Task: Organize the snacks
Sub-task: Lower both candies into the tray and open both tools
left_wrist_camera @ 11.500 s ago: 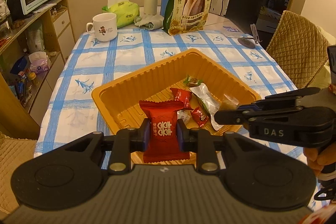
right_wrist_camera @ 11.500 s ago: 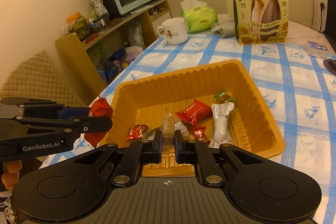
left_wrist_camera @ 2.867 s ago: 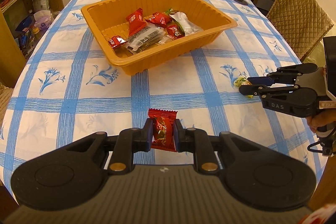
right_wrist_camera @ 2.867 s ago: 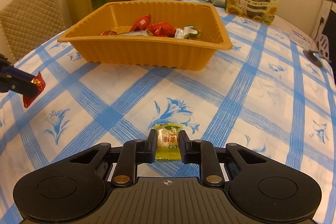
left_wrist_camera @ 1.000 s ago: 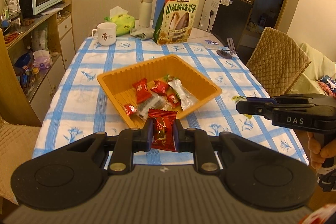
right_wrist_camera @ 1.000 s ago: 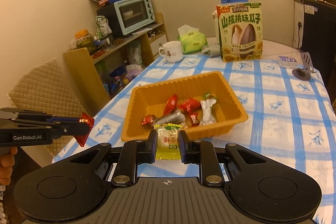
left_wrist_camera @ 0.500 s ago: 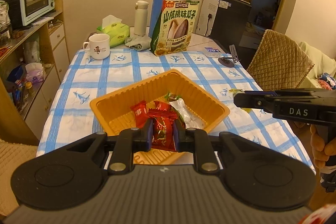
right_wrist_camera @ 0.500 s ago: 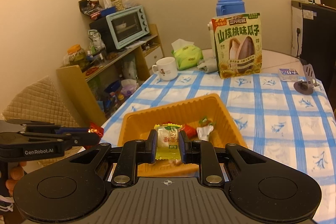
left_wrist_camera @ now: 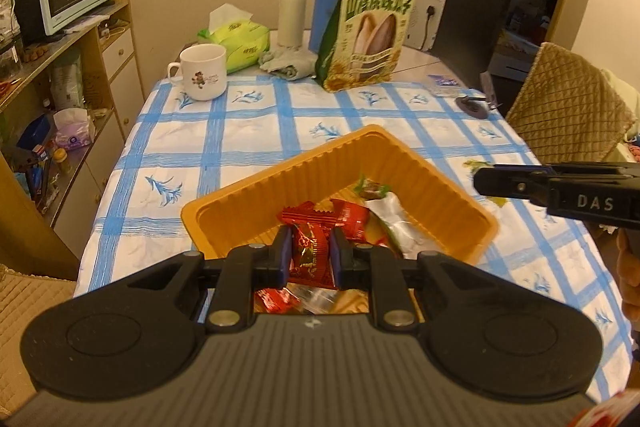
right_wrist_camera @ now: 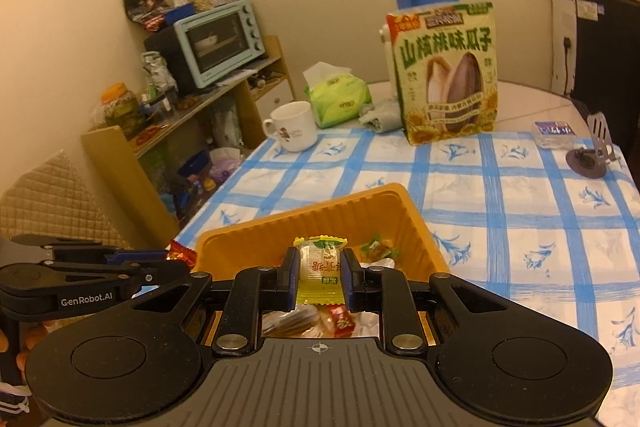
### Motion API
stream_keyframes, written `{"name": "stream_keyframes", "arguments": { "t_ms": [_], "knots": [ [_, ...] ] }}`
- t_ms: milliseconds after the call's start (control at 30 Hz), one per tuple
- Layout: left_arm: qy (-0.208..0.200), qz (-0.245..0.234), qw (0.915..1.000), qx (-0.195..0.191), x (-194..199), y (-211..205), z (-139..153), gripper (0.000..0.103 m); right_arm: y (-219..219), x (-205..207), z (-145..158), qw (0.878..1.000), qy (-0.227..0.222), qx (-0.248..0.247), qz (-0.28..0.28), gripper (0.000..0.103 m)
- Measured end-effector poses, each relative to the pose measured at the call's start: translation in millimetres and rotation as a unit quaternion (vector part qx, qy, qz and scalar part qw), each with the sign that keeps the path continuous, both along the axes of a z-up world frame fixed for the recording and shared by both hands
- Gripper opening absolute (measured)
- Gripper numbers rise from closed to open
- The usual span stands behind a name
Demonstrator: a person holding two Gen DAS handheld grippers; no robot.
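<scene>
In the left wrist view, the left gripper (left_wrist_camera: 310, 253) at lower centre is clamped on a red candy (left_wrist_camera: 311, 254), held above the near end of the orange tray (left_wrist_camera: 256, 195) with wrapped snacks inside; the right gripper (left_wrist_camera: 484, 181) reaches in from the right edge, over the tray's right rim. A white mug (left_wrist_camera: 202, 71) stands at the upper left of the checked tablecloth (left_wrist_camera: 240, 131). In the right wrist view, the right gripper (right_wrist_camera: 319, 277) at lower centre pinches a yellow candy (right_wrist_camera: 319, 273) over the tray (right_wrist_camera: 320, 219), with the left gripper (right_wrist_camera: 176, 267) at the lower left and a sunflower seed bag (right_wrist_camera: 448, 75) at upper centre.
</scene>
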State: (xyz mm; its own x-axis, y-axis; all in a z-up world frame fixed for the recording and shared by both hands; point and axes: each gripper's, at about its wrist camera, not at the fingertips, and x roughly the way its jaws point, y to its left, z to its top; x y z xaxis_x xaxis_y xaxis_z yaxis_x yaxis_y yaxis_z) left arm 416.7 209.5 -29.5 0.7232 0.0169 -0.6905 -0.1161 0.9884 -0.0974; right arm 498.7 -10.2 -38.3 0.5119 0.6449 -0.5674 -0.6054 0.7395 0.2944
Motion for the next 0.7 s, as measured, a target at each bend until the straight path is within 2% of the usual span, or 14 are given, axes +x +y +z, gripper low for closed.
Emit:
{"name": "stream_keyframes", "arguments": {
  "t_ms": [700],
  "knots": [
    [0.056, 0.002, 0.9984, 0.006, 65.7, 24.9, -49.4, 0.018, 1.8, 43.7, -36.8, 0.998, 0.035, -0.032, -0.036, 0.022]
  ]
}}
